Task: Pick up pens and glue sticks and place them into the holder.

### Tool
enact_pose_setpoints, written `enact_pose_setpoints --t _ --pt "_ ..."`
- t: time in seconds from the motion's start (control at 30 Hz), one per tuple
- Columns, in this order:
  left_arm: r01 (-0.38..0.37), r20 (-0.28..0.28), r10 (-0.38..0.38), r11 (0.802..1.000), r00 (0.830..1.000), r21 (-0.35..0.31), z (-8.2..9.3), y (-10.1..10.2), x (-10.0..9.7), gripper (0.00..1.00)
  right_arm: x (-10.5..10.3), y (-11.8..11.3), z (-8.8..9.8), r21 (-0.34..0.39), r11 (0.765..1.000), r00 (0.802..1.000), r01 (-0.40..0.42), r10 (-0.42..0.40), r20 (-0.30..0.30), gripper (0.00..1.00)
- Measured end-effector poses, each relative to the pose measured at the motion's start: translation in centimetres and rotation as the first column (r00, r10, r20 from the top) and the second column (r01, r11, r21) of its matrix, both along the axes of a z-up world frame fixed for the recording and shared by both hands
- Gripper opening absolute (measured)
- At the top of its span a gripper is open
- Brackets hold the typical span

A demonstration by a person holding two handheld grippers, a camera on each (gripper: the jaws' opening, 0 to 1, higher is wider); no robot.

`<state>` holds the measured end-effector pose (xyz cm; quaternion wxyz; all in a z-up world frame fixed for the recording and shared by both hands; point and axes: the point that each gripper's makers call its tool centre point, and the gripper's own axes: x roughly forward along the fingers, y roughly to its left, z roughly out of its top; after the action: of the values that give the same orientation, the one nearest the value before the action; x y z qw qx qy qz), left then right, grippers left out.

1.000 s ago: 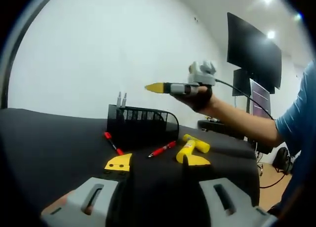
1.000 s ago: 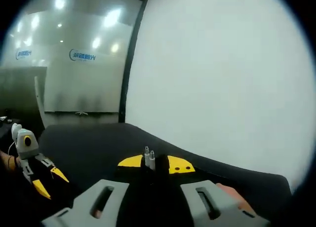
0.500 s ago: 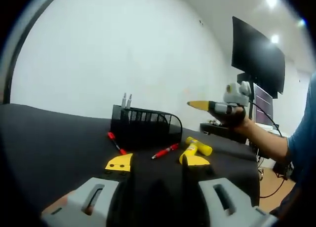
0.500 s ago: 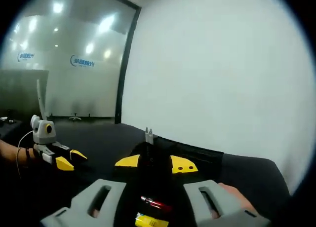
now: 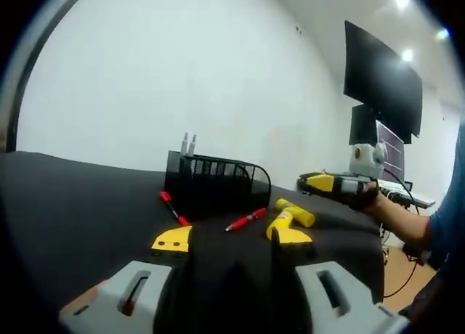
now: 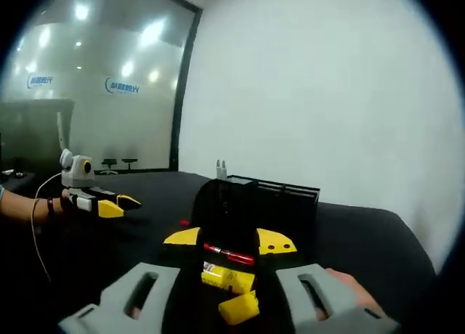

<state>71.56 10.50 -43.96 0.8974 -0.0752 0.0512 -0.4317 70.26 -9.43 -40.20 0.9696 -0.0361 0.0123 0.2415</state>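
A black mesh holder (image 5: 216, 185) stands on the black table, with two grey-tipped pens (image 5: 187, 144) upright in its left corner. One red pen (image 5: 171, 207) lies at its left front, and another red pen (image 5: 243, 219) and a yellow glue stick (image 5: 294, 213) lie at its right front. My left gripper (image 5: 231, 238) is open, low over the table, short of these things. My right gripper (image 5: 338, 185), held in a hand, hovers just right of the glue stick. In the right gripper view, the right gripper (image 6: 228, 239) is open, with the red pen (image 6: 227, 254) and glue stick (image 6: 227, 278) on the table between its jaws and the holder (image 6: 276, 196) beyond.
The black tabletop (image 5: 80, 203) spreads wide to the left of the holder. A white wall stands behind. Dark monitors (image 5: 381, 80) stand at the far right past the table edge. The left gripper (image 6: 98, 200) appears at the left in the right gripper view.
The right gripper has come down from above the holder to table height, right of the glue stick. Its view now takes in the red pen and glue stick. My left gripper has hardly moved.
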Motion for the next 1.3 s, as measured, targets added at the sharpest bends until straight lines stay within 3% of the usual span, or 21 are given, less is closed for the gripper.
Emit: enact_pose_setpoints --t 0.23,0.63,0.77,0.8,1.0,1.1,1.13,1.2,1.23,1.3 --pt "-0.005 -0.017 0.004 1.000 1.000 -0.007 -0.1 0.0 0.1 0.50 -1.5 -0.4 -1.5 0.046 0.999 1.000 -0.020 0.021 -0.015 0.34" --pt "-0.030 0.006 0.030 0.999 1.000 -0.018 0.2 0.0 0.6 0.77 -2.9 -1.8 -2.3 0.091 0.996 1.000 -0.025 0.025 0.002 0.52" --pt "-0.046 0.015 0.046 0.999 0.999 -0.013 0.3 -0.2 0.9 0.94 -2.7 -2.2 -2.6 0.114 0.993 1.000 -0.019 0.019 0.001 0.61" --pt "-0.051 0.019 0.051 0.999 0.999 -0.012 0.3 -0.2 1.0 0.96 -2.8 -2.0 -2.0 0.124 0.992 0.999 -0.034 0.030 0.035 0.65" --pt "-0.073 0.020 0.073 0.997 0.997 0.006 0.2 0.1 1.4 0.96 -2.8 -1.7 -2.9 0.086 0.996 0.999 -0.034 0.033 0.011 0.69" --pt "-0.084 -0.005 0.084 0.996 0.996 0.022 0.0 -0.2 1.8 0.96 -2.8 -1.6 -3.0 0.076 0.996 0.999 -0.037 0.036 0.015 0.71" --pt "-0.120 -0.019 0.121 0.992 0.992 0.041 -0.2 0.1 2.2 0.95 -2.9 -1.6 -2.9 0.081 0.996 0.999 -0.042 0.041 0.017 0.70" --pt "-0.136 -0.045 0.140 0.988 0.989 0.068 -0.6 -0.1 2.3 0.82 -3.1 -1.5 -2.6 0.103 0.993 0.998 -0.054 0.052 0.021 0.70" --pt "-0.187 -0.077 0.194 0.978 0.978 0.094 -1.1 0.3 2.7 0.75 -3.2 -1.5 -2.5 0.105 0.993 0.998 -0.054 0.052 0.024 0.69" --pt "-0.232 -0.057 0.239 0.966 0.969 0.113 -0.9 0.3 3.2 0.61 -3.3 -1.5 -2.3 0.105 0.993 0.998 -0.051 0.047 0.036 0.66"
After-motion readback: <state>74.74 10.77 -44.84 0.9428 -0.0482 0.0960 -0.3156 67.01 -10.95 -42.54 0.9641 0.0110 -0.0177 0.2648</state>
